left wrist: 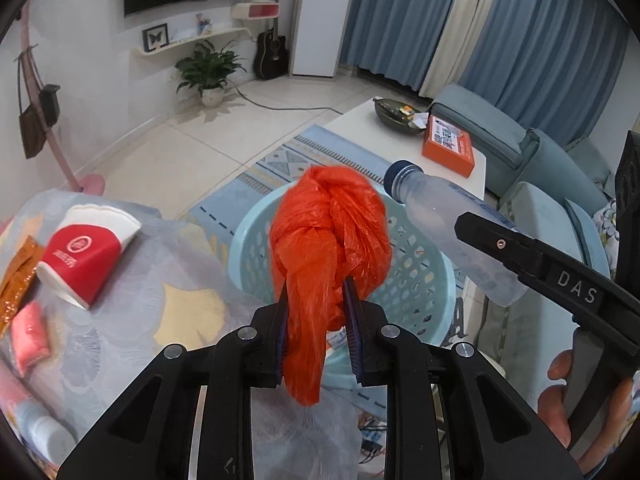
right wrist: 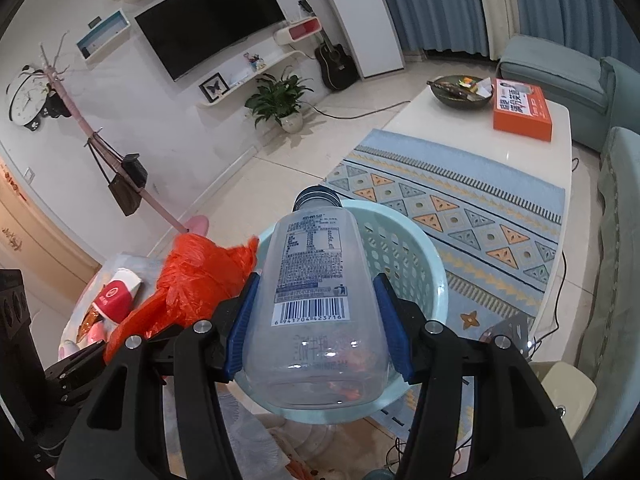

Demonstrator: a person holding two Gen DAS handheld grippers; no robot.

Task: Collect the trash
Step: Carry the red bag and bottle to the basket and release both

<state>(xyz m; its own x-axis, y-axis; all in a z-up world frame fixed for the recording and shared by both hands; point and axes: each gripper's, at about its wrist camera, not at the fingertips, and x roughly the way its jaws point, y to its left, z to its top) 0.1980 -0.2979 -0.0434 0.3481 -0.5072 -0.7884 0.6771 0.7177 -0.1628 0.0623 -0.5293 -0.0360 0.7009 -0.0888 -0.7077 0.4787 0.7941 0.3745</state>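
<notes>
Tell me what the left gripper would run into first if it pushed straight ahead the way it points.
Likely the pale blue laundry basket: the left gripper, shut on the orange plastic bag, points over its opening. Depth is unclear, so it could pass above the rim.

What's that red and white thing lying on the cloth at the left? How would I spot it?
Start at the pale blue basket; left of it is a grey patterned cloth. On the cloth lies a paper cup, tipped on its side. Its red band with a white logo sets it apart from the small wrappers beside it.
</notes>
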